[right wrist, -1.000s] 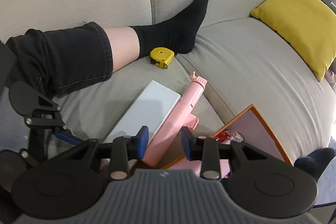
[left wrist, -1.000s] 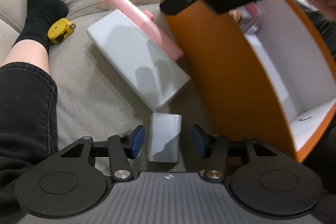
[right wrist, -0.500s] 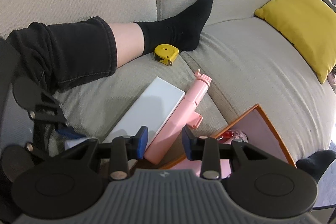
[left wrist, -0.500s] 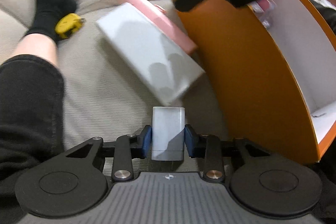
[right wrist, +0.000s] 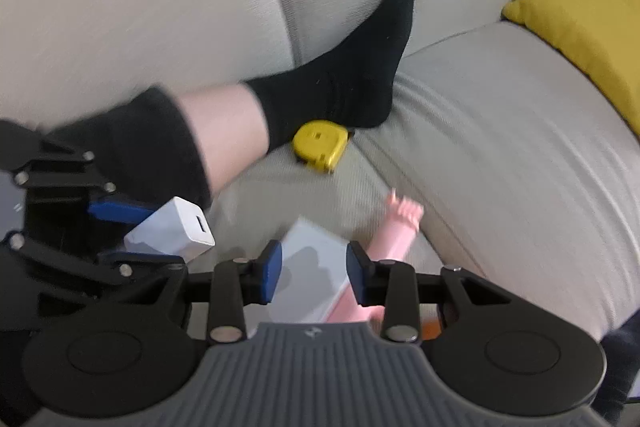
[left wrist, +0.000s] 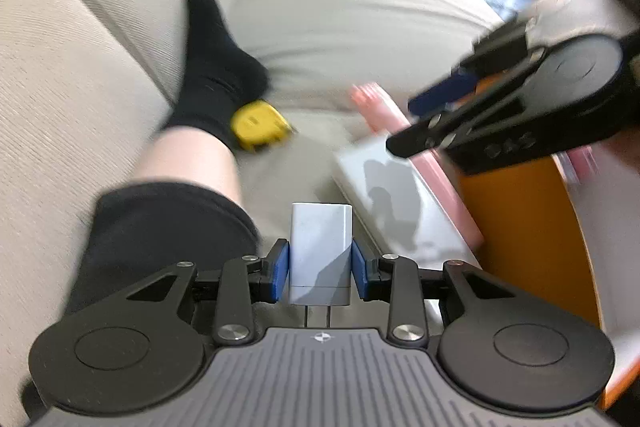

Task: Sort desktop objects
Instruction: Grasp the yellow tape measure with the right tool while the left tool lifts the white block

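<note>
My left gripper [left wrist: 320,267] is shut on a small white charger [left wrist: 321,251] and holds it lifted above the sofa; the charger also shows in the right wrist view [right wrist: 172,229]. My right gripper [right wrist: 314,273] is open and empty, hovering over a white flat box [right wrist: 308,267] and a pink fan-like object [right wrist: 396,231]. In the left wrist view the white box [left wrist: 400,203] and the pink object [left wrist: 404,131] lie beside an orange box [left wrist: 528,239]. A yellow tape measure [left wrist: 260,125] lies by a socked foot; it also shows in the right wrist view [right wrist: 320,145].
A person's leg with a black sock [right wrist: 344,87] lies across the beige sofa [right wrist: 500,131]. A yellow cushion [right wrist: 588,11] sits at the back right. The right gripper's body [left wrist: 520,107] hangs over the orange box in the left wrist view.
My left gripper closed on the white charger and lifted it off the sofa, tilting upward. My right gripper shifted slightly and stayed open.
</note>
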Available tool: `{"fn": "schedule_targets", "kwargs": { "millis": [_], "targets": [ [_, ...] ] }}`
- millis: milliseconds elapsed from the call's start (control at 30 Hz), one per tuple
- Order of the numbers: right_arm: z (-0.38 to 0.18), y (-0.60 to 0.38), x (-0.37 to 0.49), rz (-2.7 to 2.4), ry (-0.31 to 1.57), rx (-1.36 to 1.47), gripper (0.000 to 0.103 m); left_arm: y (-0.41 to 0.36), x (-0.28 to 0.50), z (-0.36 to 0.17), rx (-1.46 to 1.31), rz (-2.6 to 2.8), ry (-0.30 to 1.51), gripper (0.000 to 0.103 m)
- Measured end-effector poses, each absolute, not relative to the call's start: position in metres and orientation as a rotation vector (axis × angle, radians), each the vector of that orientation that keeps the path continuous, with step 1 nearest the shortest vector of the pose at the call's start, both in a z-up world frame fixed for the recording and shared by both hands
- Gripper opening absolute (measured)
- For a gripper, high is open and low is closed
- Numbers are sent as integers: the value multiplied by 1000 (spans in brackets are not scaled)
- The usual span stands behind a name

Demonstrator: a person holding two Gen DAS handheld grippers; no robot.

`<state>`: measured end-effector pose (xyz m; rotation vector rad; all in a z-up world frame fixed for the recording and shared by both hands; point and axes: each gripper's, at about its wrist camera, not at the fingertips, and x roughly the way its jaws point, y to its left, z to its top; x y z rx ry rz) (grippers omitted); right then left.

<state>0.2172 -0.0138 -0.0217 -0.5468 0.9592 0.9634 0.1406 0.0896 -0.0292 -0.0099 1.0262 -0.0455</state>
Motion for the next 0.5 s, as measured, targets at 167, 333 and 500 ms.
{"fn": "schedule_targets", "kwargs": {
  "millis": [167, 333, 500],
  "targets": [
    [-39, 24, 261, 924, 1046, -438, 38, 113, 166, -22, -52, 13, 975, 37],
    [-68, 55, 307, 867, 1205, -282, 38, 129, 186, -26, -105, 24, 957, 37],
    [-96, 73, 329, 816, 1326, -224, 38, 140, 193, -37, -166, 22, 953, 37]
  ]
}}
